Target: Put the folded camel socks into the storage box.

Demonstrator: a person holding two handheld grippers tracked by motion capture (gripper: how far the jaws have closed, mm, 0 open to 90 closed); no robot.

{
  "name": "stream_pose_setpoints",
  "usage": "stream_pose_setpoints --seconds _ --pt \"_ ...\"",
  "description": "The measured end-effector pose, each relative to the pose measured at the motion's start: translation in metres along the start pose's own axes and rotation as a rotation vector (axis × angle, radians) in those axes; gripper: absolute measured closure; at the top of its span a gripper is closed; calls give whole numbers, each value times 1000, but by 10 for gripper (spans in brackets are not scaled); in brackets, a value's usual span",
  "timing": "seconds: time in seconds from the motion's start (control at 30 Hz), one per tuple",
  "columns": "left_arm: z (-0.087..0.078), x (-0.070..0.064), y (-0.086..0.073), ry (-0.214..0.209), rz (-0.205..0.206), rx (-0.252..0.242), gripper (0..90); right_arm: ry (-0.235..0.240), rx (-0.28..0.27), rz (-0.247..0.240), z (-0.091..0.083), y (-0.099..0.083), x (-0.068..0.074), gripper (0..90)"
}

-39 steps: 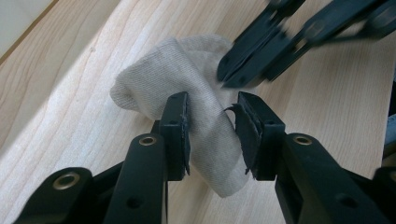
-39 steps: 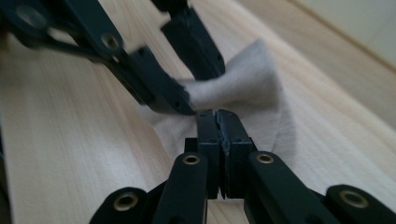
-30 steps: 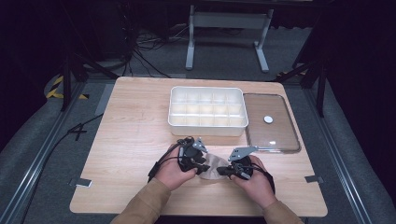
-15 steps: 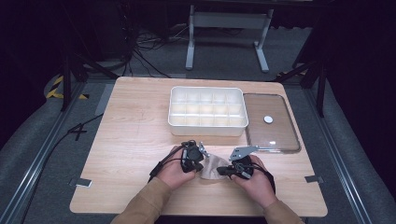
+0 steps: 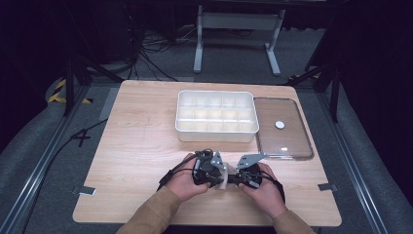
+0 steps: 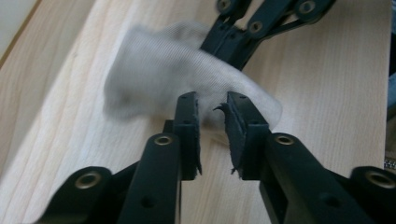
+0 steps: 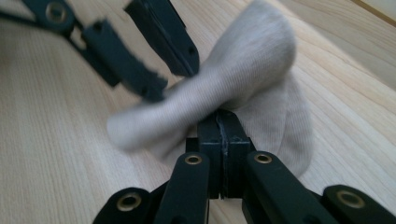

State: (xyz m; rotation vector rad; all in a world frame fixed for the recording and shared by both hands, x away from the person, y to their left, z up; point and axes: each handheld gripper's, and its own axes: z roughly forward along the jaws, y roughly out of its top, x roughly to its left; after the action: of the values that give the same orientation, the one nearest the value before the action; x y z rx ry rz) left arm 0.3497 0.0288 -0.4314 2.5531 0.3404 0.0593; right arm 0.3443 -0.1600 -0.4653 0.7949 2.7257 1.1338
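Observation:
A pale beige knitted cloth (image 5: pixel 222 178) lies bunched on the wooden table (image 5: pixel 141 146) near its front edge, between my two grippers. My right gripper (image 7: pixel 222 122) is shut on a fold of the cloth (image 7: pixel 252 60), part of which is lifted off the wood. My left gripper (image 6: pixel 212 100) points at the cloth (image 6: pixel 154 70) with its jaws a little apart and nothing between them. The left gripper (image 7: pixel 163 60) is seen open beside the raised fold in the right gripper view. In the left gripper view the right gripper (image 6: pixel 243 32) reaches into the cloth's far side.
A white tray (image 5: pixel 215 134) with several compartments stands at the table's middle back. A clear flat lid (image 5: pixel 287 141) lies to its right with a small white disc (image 5: pixel 279 125) on it. Cables trail off the table's left side.
The left gripper has shifted slightly right and nearer, closing in on the cloth. The right gripper has stayed on the cloth, which looks more bunched.

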Motion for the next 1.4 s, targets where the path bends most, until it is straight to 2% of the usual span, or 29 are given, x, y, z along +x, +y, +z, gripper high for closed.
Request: stream_pose_setpoints --seconds 0.1,0.13,0.23,0.33,0.37,0.4,0.5,0.57,0.63,0.73,0.83,0.9,1.0,1.1,1.23,1.3,1.4 --pt "0 -1 1 14 36 18 701 6 -1 -7 3 1 1 899" --pt "0 -1 0 15 27 16 680 17 -5 8 3 1 1 898" --pt "0 0 0 28 43 22 638 37 -20 28 5 0 1 898" --pt "0 -1 0 27 40 20 629 28 -14 13 4 1 2 895" --pt "-2 0 -1 29 43 24 621 22 -11 3 -4 3 3 885" --pt "-2 0 -1 29 43 24 618 22 -11 3 -4 3 3 885" --pt "-2 0 -1 28 35 21 610 -35 -43 -19 -25 5 -2 878" --pt "-2 0 -1 25 31 20 603 -90 -70 19 -41 1 -12 878" --pt "-2 0 -1 26 28 20 600 -143 -41 76 -43 -7 -20 878" --pt "-1 0 1 33 33 15 595 -127 0 90 -33 -14 -22 880" --pt "-2 -1 1 40 33 0 584 -95 41 75 -18 -15 -15 889" --pt "-1 0 1 50 36 -12 573 -86 42 59 -13 -12 -11 889" --pt "2 2 0 41 34 -23 571 -81 50 48 -10 -10 -6 888" --pt "6 2 0 52 51 -21 570 -65 49 51 -7 -9 -3 889" --pt "10 -1 1 61 43 -17 565 -36 45 46 -2 -8 1 889" --pt "12 0 1 61 60 -14 562 -30 47 36 -1 -7 4 887" --pt "14 0 0 58 38 -23 561 -31 55 30 -2 -7 3 855"
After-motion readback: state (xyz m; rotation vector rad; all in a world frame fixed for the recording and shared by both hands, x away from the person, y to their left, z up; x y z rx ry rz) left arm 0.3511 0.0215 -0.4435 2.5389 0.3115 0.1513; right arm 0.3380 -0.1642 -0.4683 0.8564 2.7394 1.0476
